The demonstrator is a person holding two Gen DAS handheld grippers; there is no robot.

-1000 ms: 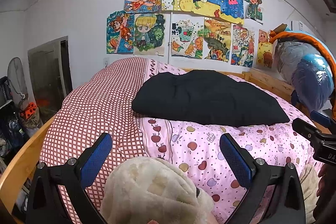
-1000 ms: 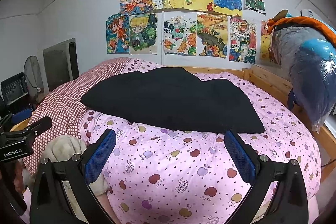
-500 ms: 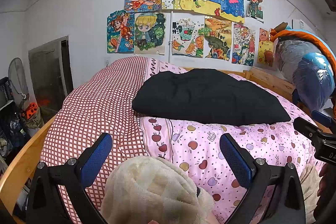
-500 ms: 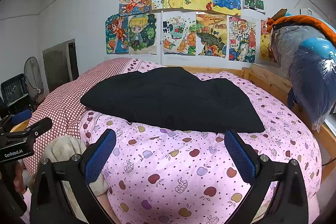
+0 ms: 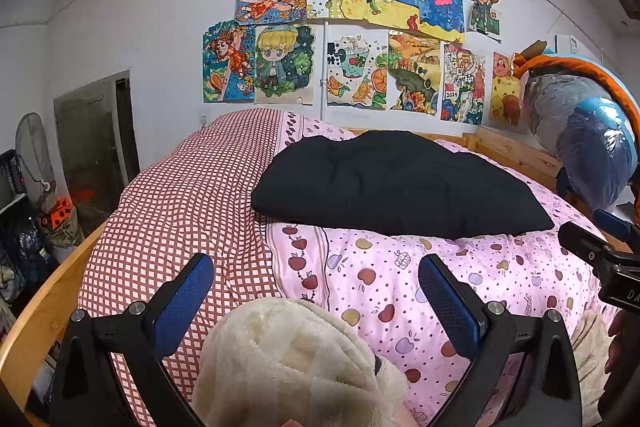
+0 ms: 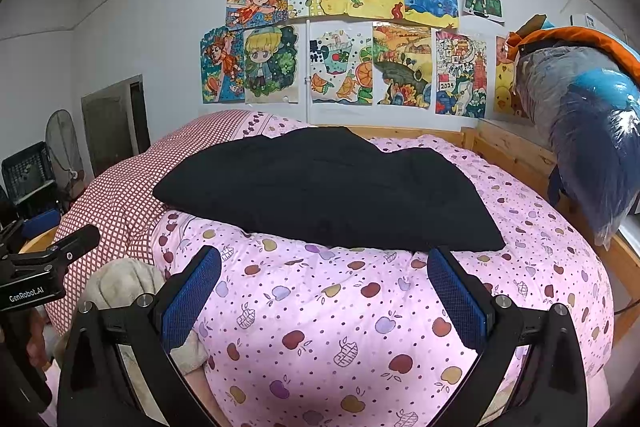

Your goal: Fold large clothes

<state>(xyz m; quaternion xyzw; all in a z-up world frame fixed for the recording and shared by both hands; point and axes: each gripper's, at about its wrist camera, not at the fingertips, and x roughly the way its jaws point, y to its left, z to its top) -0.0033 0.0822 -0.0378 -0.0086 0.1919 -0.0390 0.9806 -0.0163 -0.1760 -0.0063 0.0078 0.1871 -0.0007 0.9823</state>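
**Both grippers wide, black garment waiting on the bed**

Starting at the left: the left gripper [image 5: 316, 291] hangs with its jaws spread wide, gripping nothing, and a cream fleece bundle [image 5: 288, 359] bulges up just beneath it at the bed's near edge. Beyond that runs the red checked cover [image 5: 180, 195], meeting the pink apple-print duvet [image 5: 400, 283]. Centre stage, the black garment [image 6: 320, 187] lies as a flattish, roughly folded slab on the duvet, well ahead of both tools and touched by neither. Moving right, the right gripper [image 6: 324, 295] is also splayed open and empty, low over the pink duvet. Far right, a plastic-wrapped bundle [image 6: 592, 131] sits on the wooden bed rail [image 6: 508, 151].

My read: this is the approach, before any grasp. The next move calls for both grippers to reach forward to the garment's near edge, one toward each corner, and pinch only the black cloth, not the duvet below.
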